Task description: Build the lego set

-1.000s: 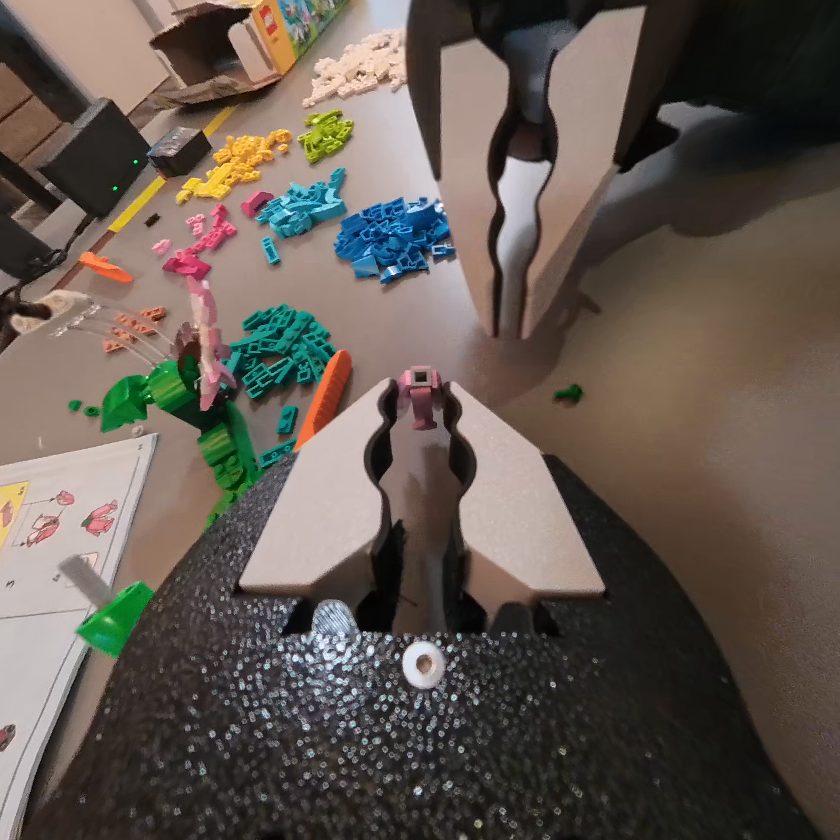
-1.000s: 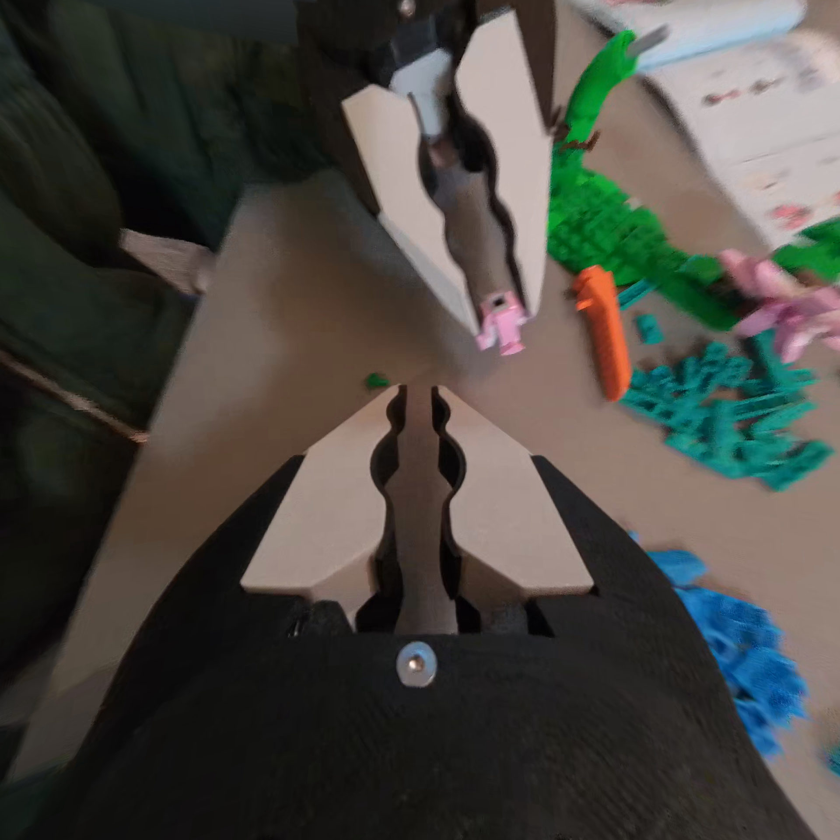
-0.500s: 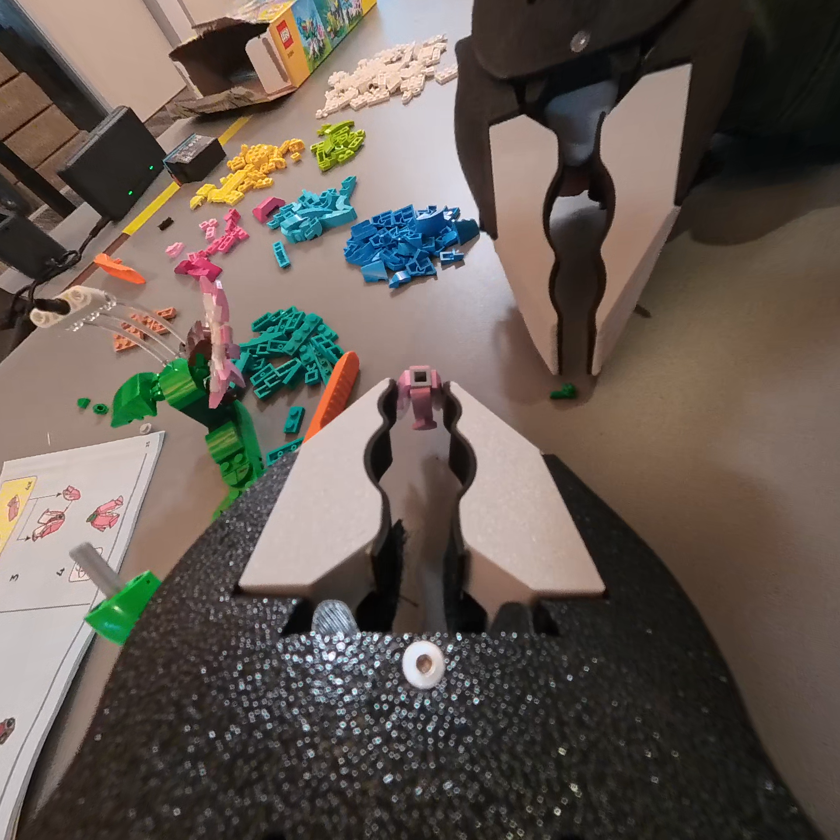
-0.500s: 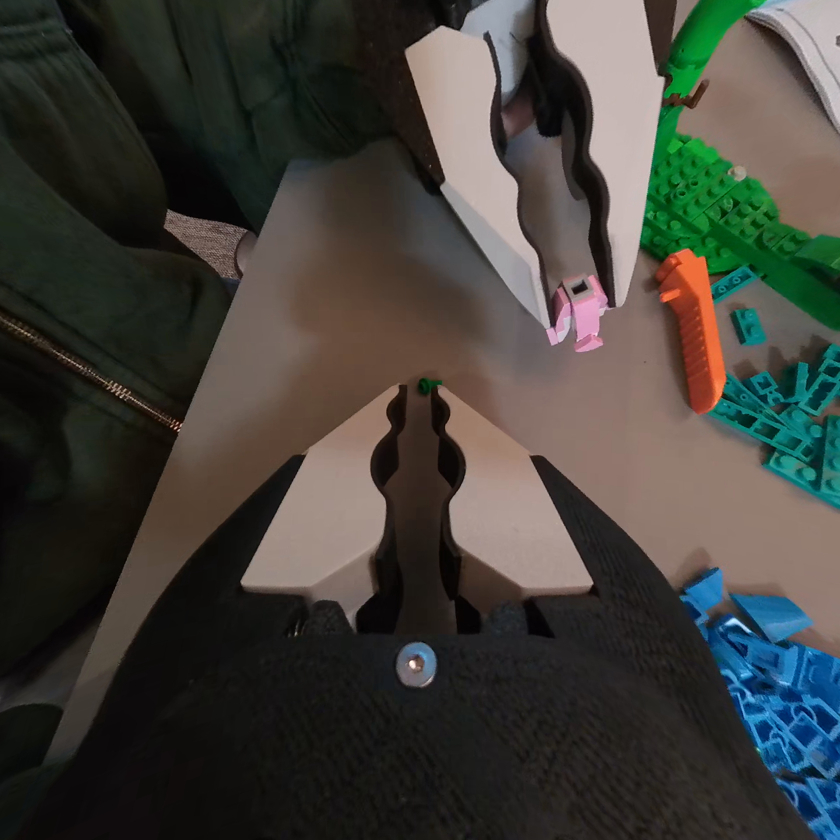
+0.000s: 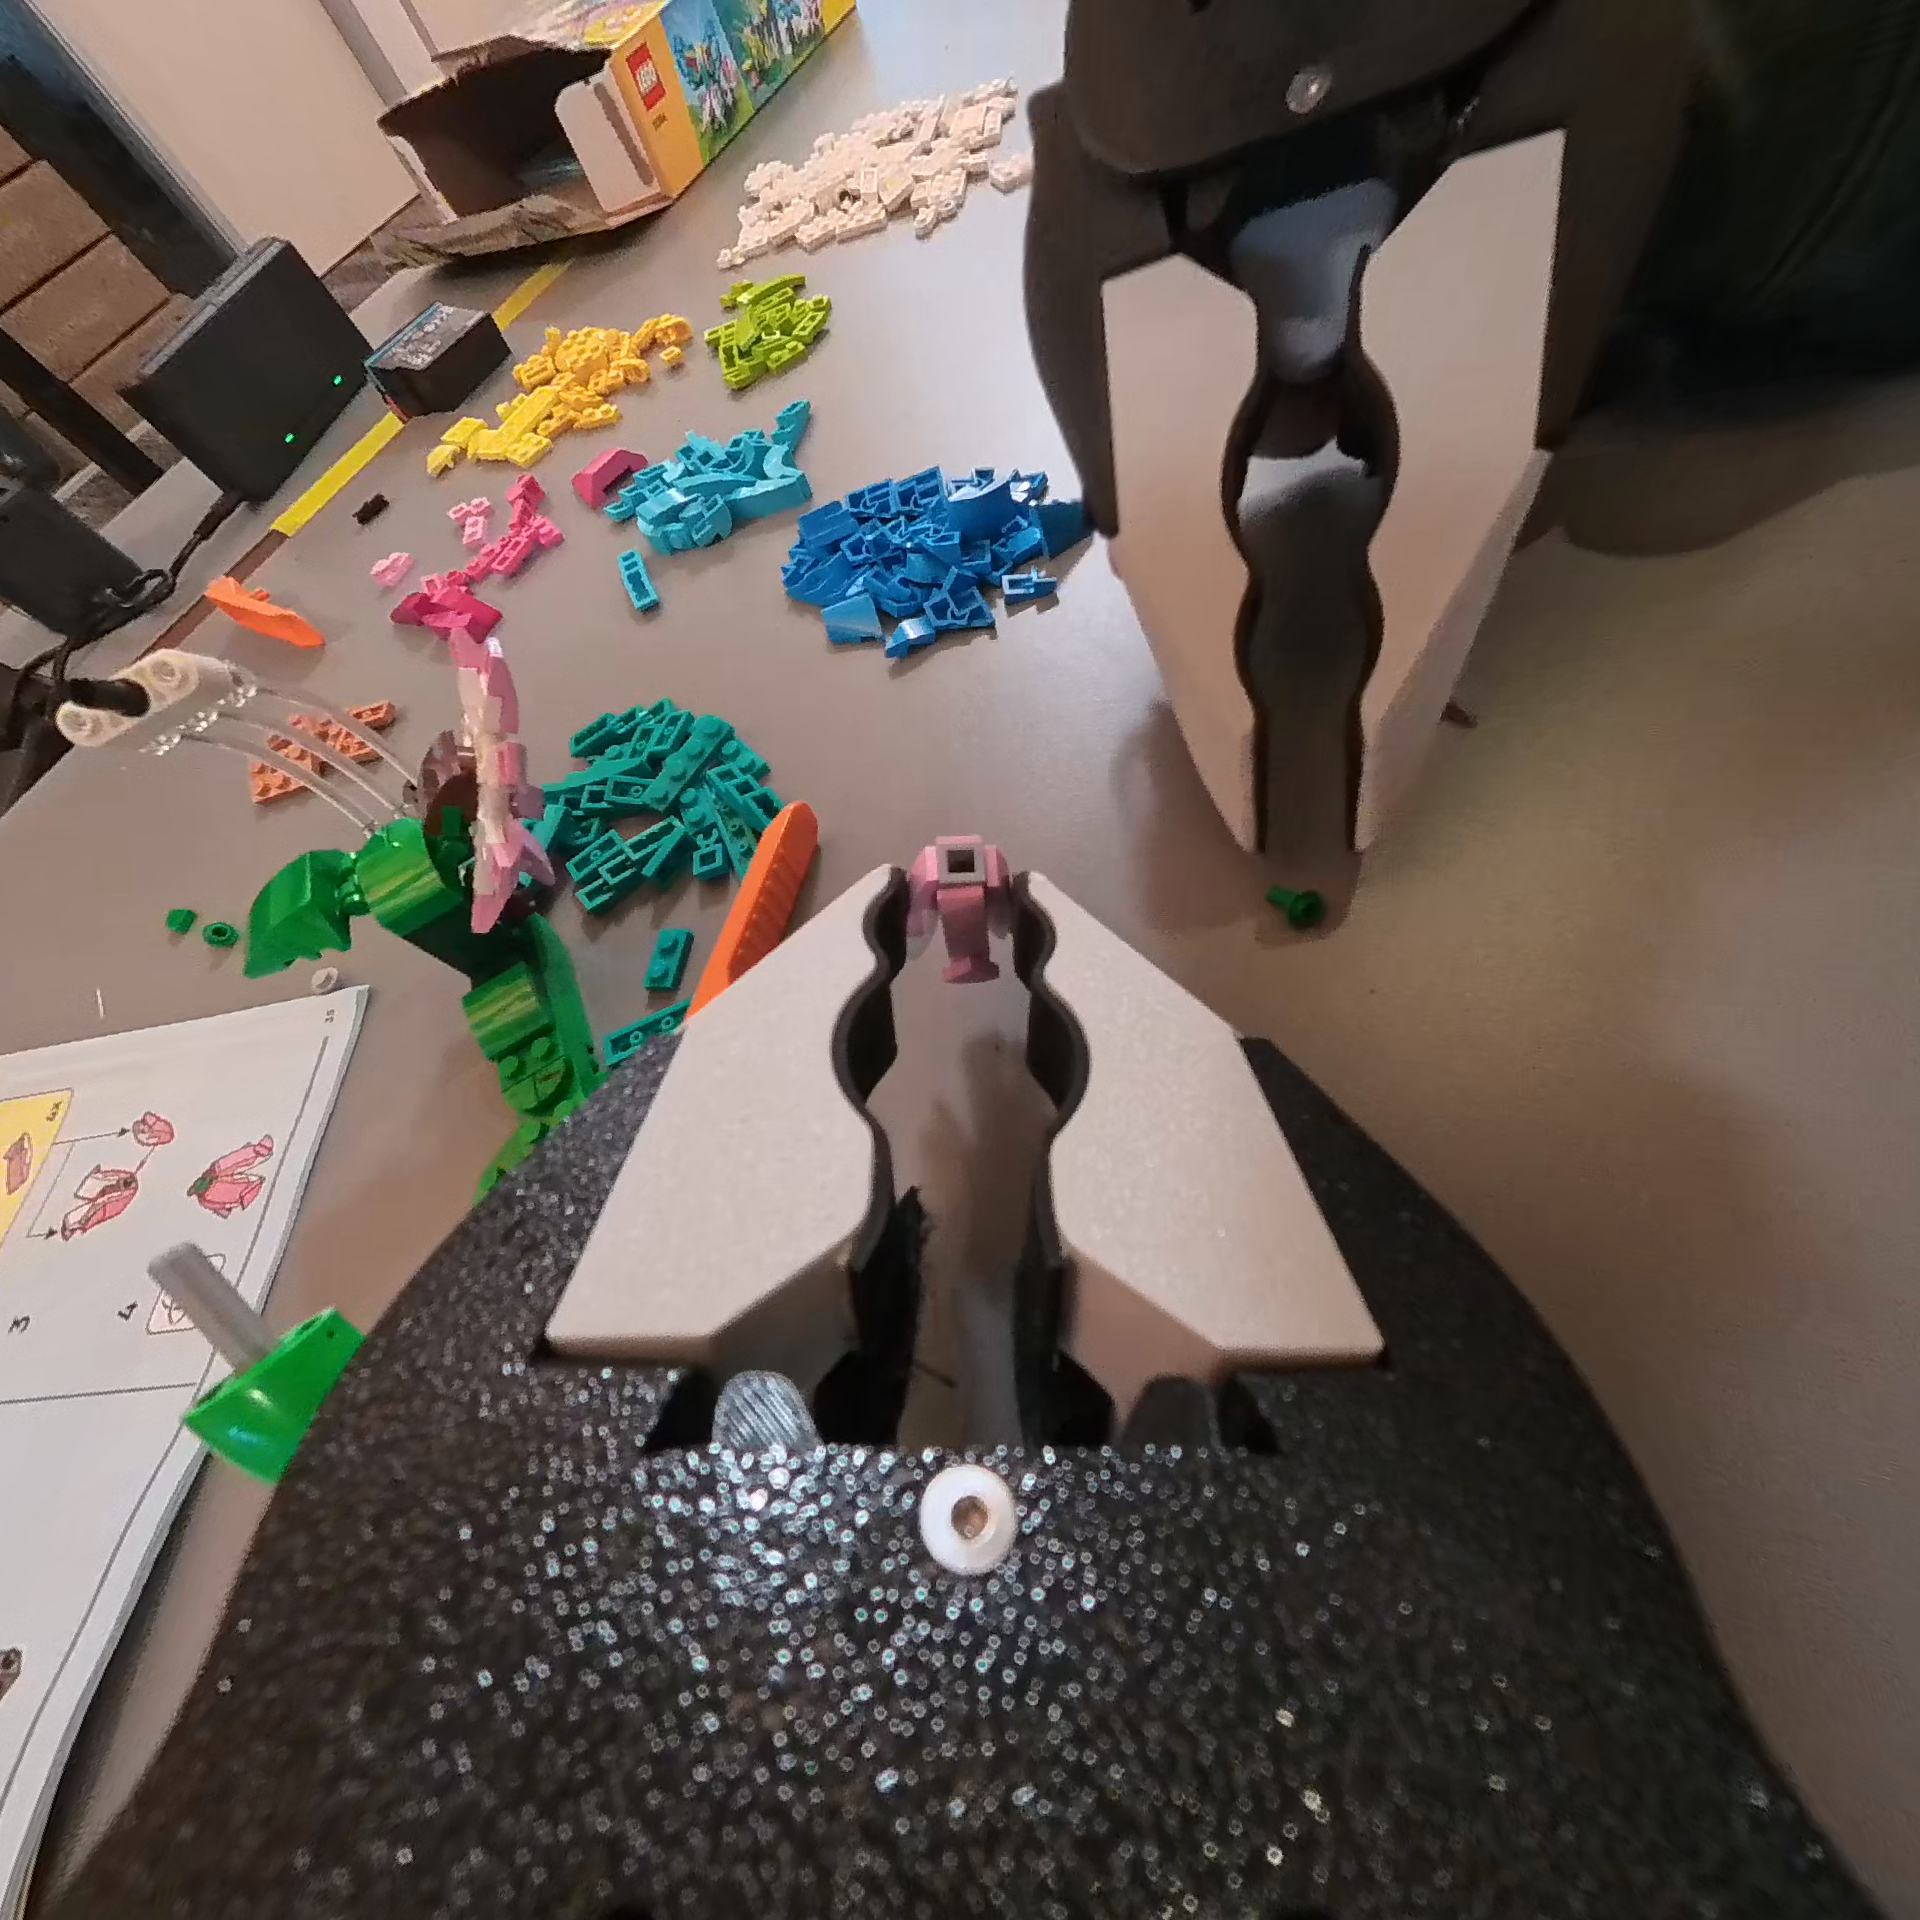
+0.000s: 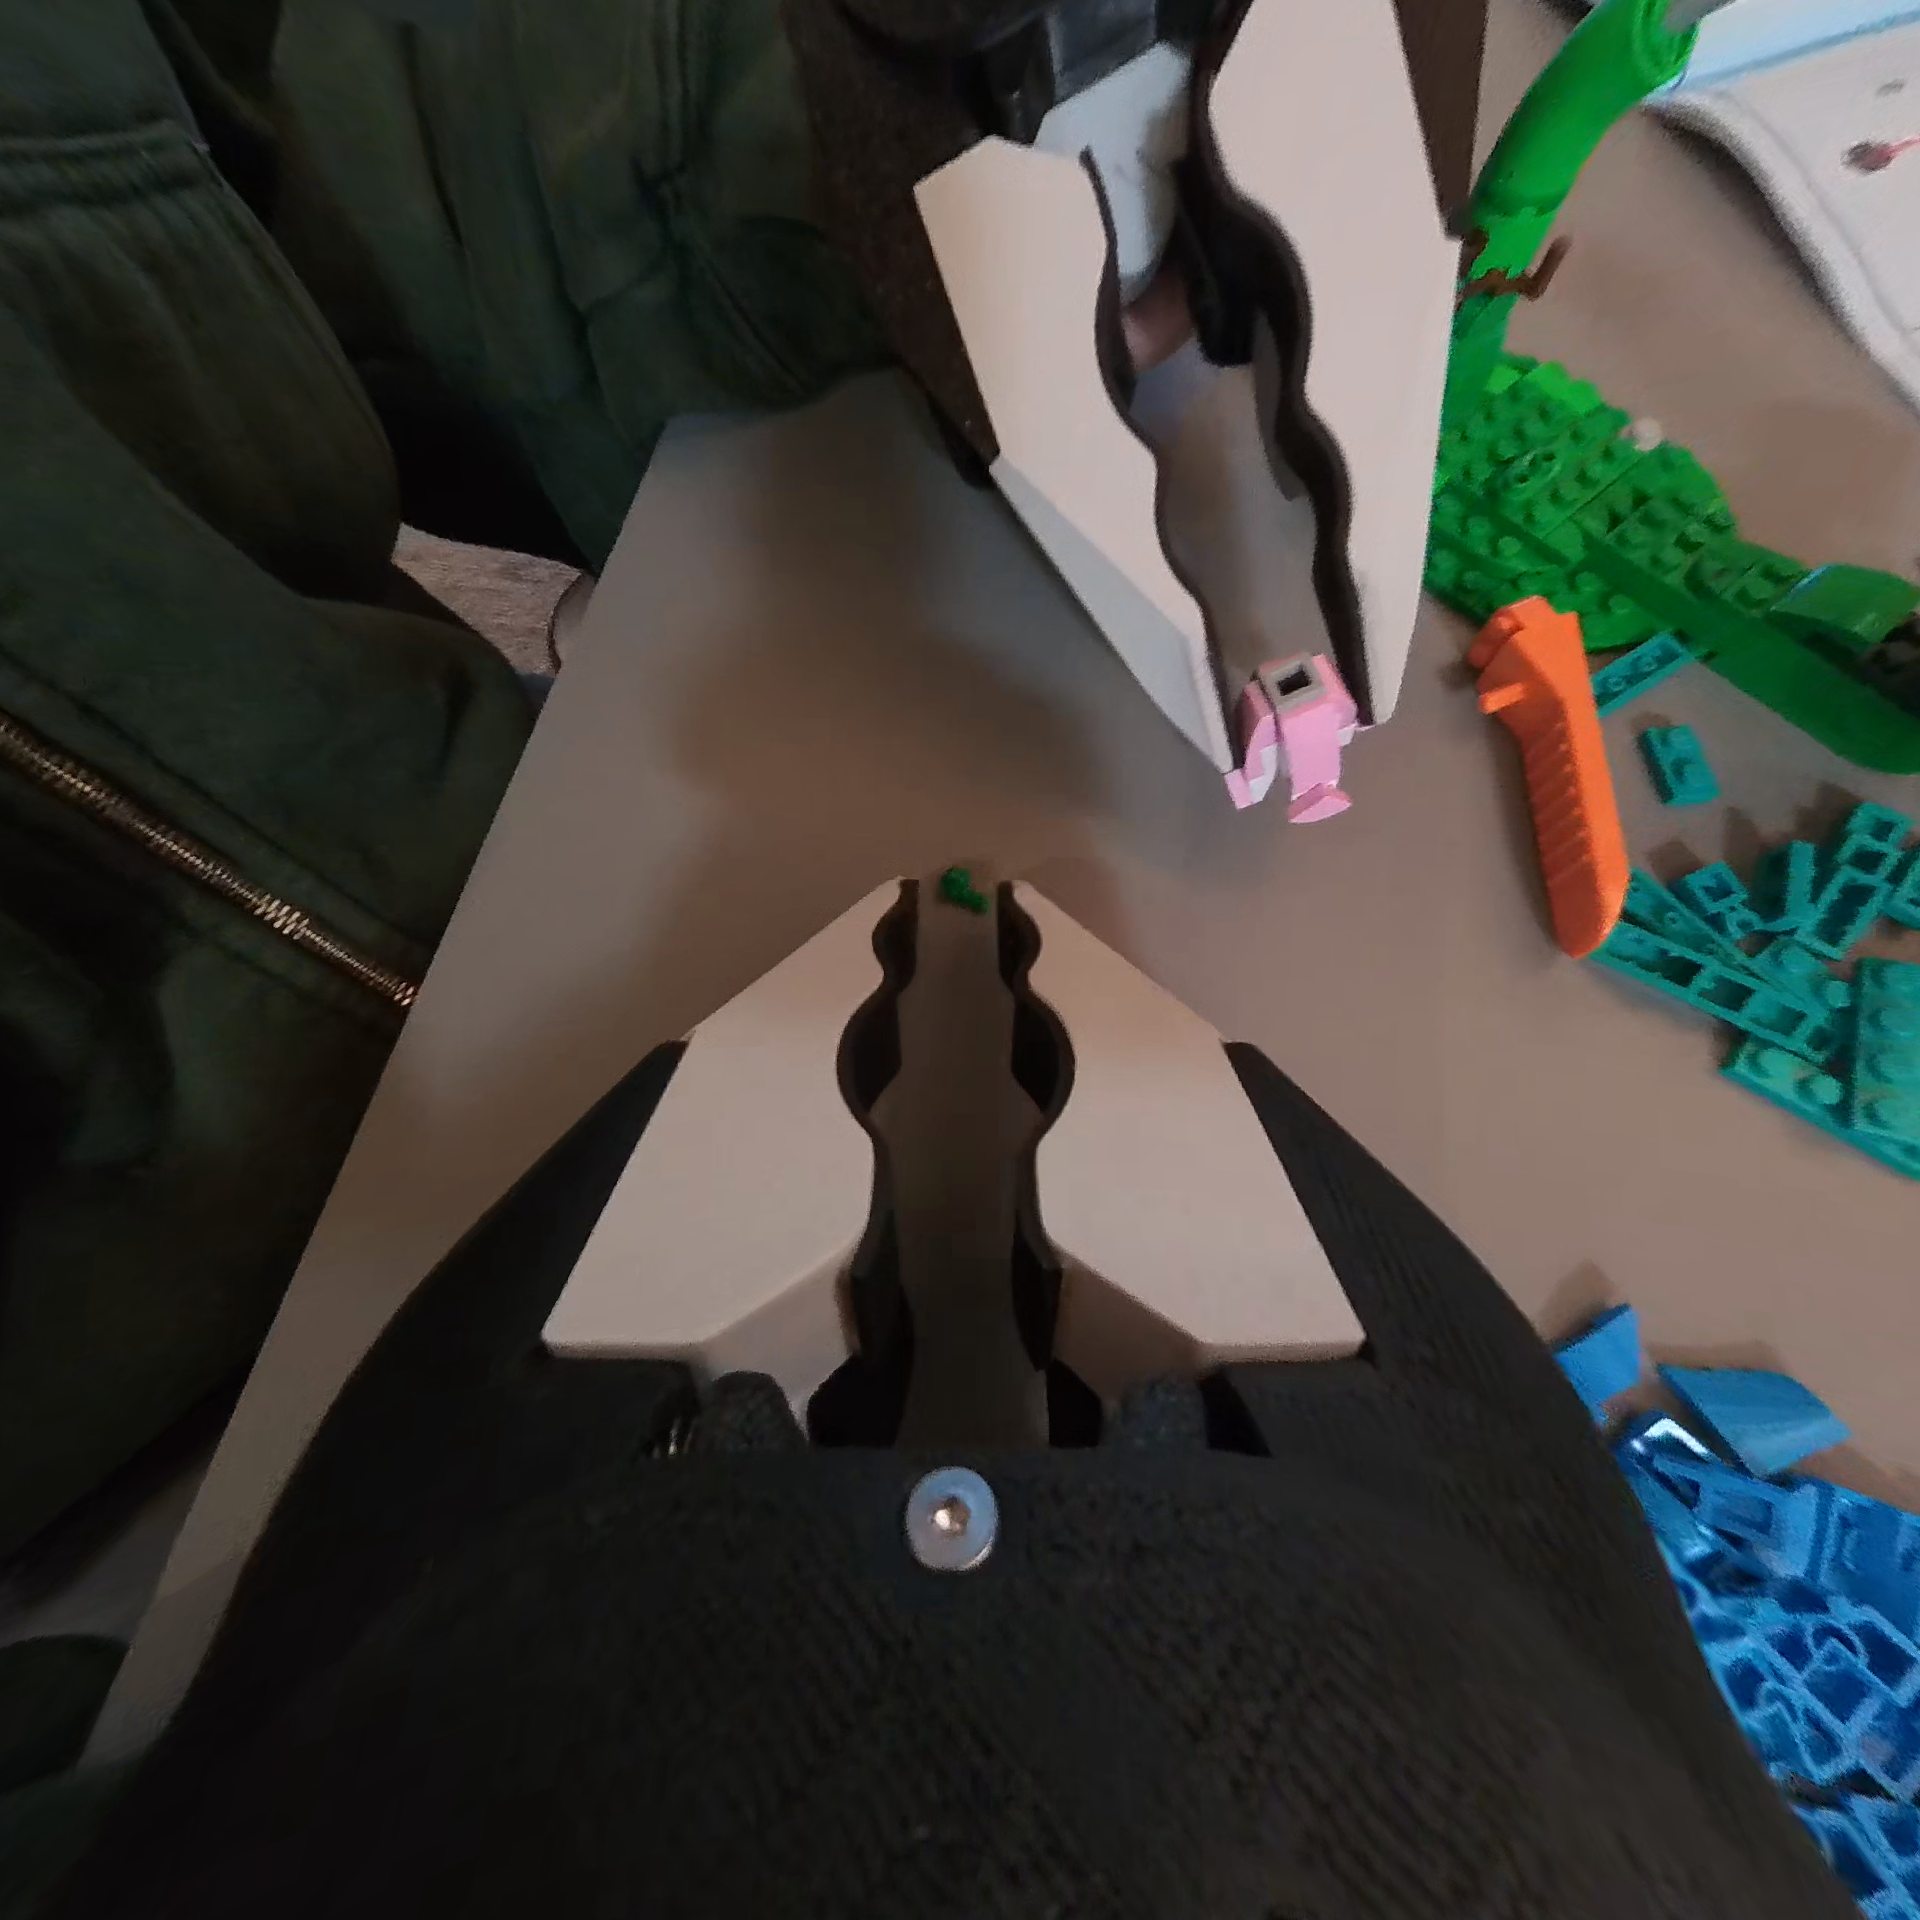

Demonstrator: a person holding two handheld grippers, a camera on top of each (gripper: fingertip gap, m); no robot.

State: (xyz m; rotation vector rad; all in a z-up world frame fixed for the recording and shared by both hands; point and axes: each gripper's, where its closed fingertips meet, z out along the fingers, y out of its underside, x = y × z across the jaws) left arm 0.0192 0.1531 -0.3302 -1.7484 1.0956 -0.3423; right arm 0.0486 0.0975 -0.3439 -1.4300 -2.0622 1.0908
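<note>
L claw (image 5: pixel 961 883) clamped on small pink lego piece (image 5: pixel 958 906), held above table (image 5: pixel 1558 1143). My R claw (image 6: pixel 954 888) apart w/ narrow gap, tips down by tiny green stud (image 6: pixel 958 890) lying on table betw. them. Teal pile (image 5: pixel 665 795) & orange separator (image 5: pixel 764 894) nearby, green build (image 5: pixel 499 997) to L

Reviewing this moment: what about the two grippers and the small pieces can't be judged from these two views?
- Small green piece: too small in both views to tell its type; whether the right gripper touches it is unclear.
- Pink piece: its sides are hidden by the left gripper fingers.
- Green plant model: cut off behind the left gripper body in the left wrist view, by the edge in the right wrist view.
- Instruction booklet: cut off by the left edge.
</note>
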